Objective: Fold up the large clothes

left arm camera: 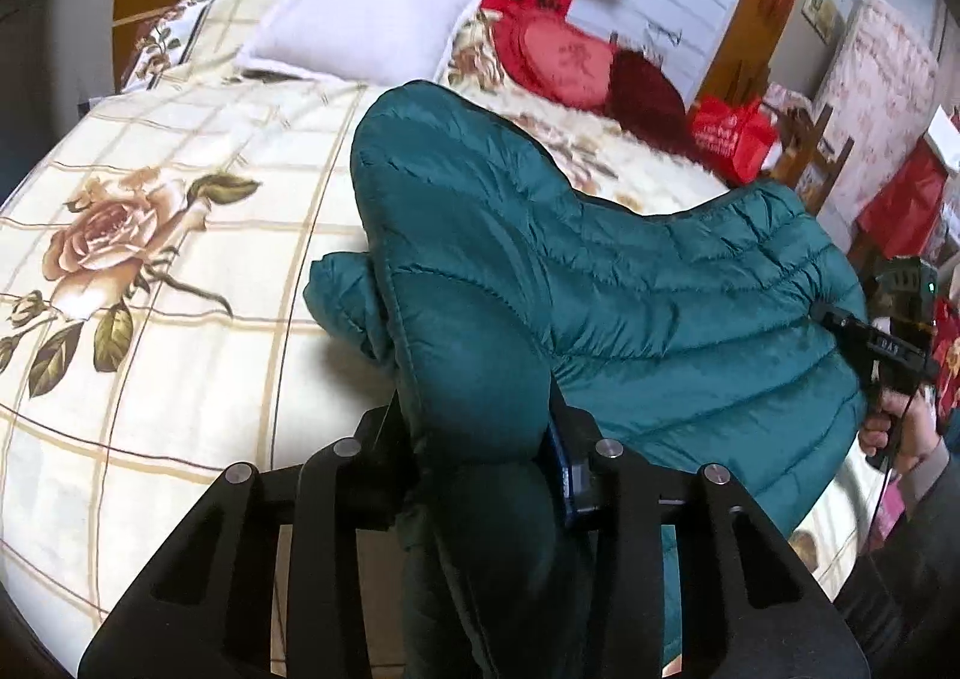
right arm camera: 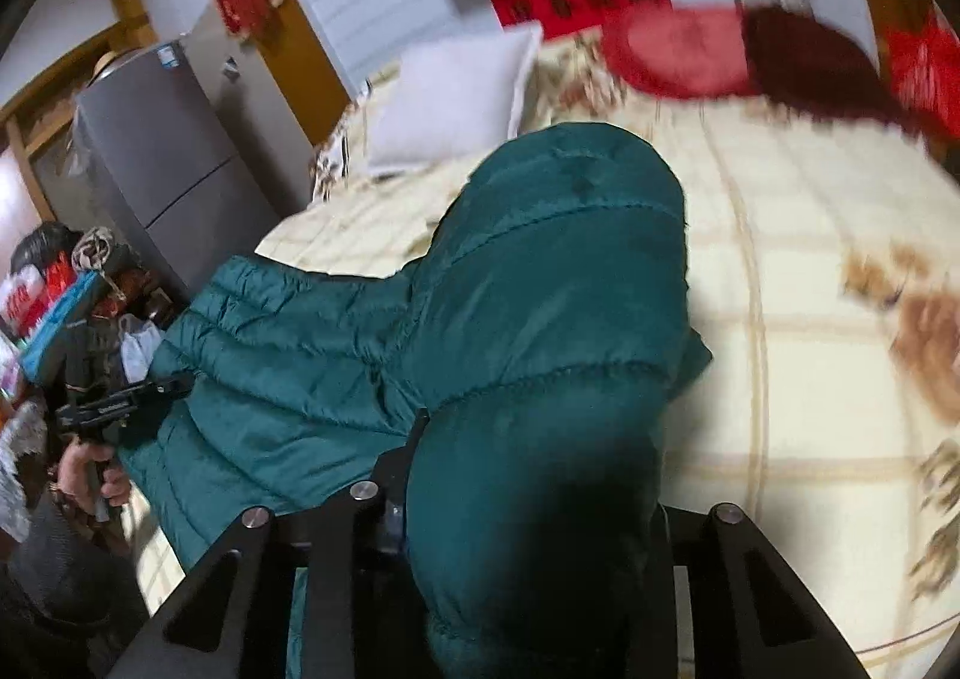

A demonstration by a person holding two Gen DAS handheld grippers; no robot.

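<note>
The teal down jacket (left arm camera: 600, 283) is being clamped by the left gripper (left arm camera: 480, 439) and the right gripper (right arm camera: 528, 499), both jaws closed on padding. It should be carried level toward the bed's (left arm camera: 180, 379) pillow (left arm camera: 360, 19) end, corners kept even.

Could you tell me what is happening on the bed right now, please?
A person is folding a green puffer jacket on the floral bedspread. The left gripper and the right gripper are each shut on a bunch of the jacket, holding part of it up above the bed. A white pillow lies behind.

I count one teal puffer jacket (left arm camera: 600, 283), one white pillow (left arm camera: 360, 19), two red cushions (left arm camera: 564, 58), one grey fridge (right arm camera: 174, 157), and my two hand-held grippers (left arm camera: 480, 439).
</note>
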